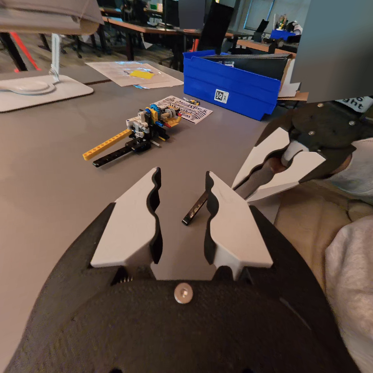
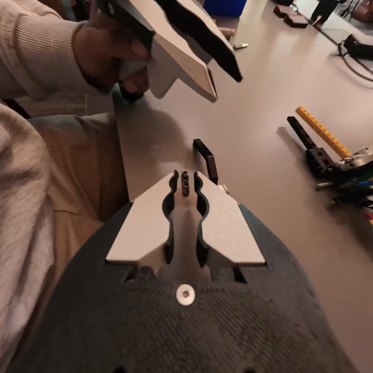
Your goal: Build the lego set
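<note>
Picking up a small part looks like the step in hand. The grey surface [image 1: 50, 181] is the biggest thing, and one blue bin [image 1: 230, 88] stands at its far side. In front of the bin lies one striped sticker sheet [image 1: 193, 110], and farther left one white paper sheet [image 1: 133, 74] with a yellow patch.

Two claws are in view. The left claw [image 1: 182, 171] is wide open and holds nothing; it hangs above the near edge of the surface. The right claw [image 2: 184, 173] is open just a little. Its two tips sit on each side of one tiny black lego piece [image 2: 185, 182] with holes. Gaps show on both sides, so the claw does not seem to be squeezing it yet.

One half-built lego model [image 1: 141, 129] rests in the middle of the surface, well apart from both claws. Two long beams stick out of it, one yellow beam [image 1: 107, 144] and one black beam [image 1: 113, 156].

One bent black piece [image 2: 205, 157] lies loose just beside the right claw, close to the tiny piece.

The next move is probably to close the right claw on the tiny piece, gently and straight, so it does not pop out. Then it has to go over to the model, and the left claw may need to hold the model steady.
</note>
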Demonstrator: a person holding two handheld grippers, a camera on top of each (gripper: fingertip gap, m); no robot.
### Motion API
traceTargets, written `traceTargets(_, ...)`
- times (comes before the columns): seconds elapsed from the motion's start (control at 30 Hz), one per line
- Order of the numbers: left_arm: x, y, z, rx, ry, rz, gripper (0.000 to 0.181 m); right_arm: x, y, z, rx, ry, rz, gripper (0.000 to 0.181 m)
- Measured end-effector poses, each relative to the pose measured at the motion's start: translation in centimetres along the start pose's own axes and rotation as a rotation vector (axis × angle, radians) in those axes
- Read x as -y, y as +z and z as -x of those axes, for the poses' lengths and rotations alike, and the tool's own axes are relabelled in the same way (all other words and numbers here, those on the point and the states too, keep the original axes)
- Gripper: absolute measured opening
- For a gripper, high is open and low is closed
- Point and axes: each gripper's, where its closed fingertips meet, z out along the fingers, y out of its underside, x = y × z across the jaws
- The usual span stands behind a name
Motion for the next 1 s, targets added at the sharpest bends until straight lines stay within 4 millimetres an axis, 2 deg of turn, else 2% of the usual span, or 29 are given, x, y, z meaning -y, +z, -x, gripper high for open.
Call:
traceTargets(0.03,0.0,-0.3,-0.1,0.016,0.016,-0.005,0.042,-0.2,0.3,-0.1,0.014,0.011,0.018,0.014)
traceTargets(0.2,0.1,-1.6,-0.3,0.08,0.059,-0.038,0.04,-2.2,2.0,0.4,0.093,0.039,0.176,0.014)
traceTargets(0.3,0.2,-2.4,0.1,0.106,0.028,-0.061,0.04,-2.2,2.3,0.1,0.059,0.008,0.182,0.006)
traceTargets(0.4,0.3,-3.2,0.3,0.117,-0.006,-0.086,0.041,-2.1,2.2,0.5,0.091,0.016,0.176,0.006)
traceTargets(0.47,-0.1,-3.3,0.1,0.11,-0.018,-0.073,0.042,-1.0,1.9,0.4,0.095,0.011,0.109,0.006)
traceTargets(0.57,-0.4,-3.1,-0.6,0.085,-0.022,-0.055,0.043,2.4,0.4,0.4,0.07,-0.064,-0.085,0.006)
traceTargets(0.63,-0.7,-2.6,-2.2,-0.033,-0.131,-0.051,0.043,3.9,-0.8,-0.3,-0.018,-0.159,-0.167,0.006)
traceTargets(0.7,0.2,-2.9,-6.3,-0.375,-0.344,-0.074,0.046,4.7,-1.6,-0.8,-0.107,-0.274,-0.207,0.006)
traceTargets(0.73,1.2,-3.3,-7.3,-0.499,-0.444,-0.111,0.044,5.0,-1.9,-0.9,-0.146,-0.33,-0.221,0.005)
traceTargets(0.8,2.1,-3.2,-7.0,-0.545,-0.559,-0.16,0.042,5.1,-2.1,-0.7,-0.194,-0.429,-0.228,0.005)
traceTargets(0.9,0.8,-2.3,-6.0,-0.486,-0.591,-0.107,0.038,5.1,-1.9,-0.3,-0.226,-0.505,-0.216,0.005)
traceTargets(1.0,0.4,-2.0,-6.3,-0.513,-0.608,-0.076,0.037,5.5,-2.0,0.0,-0.228,-0.513,-0.236,0.005)
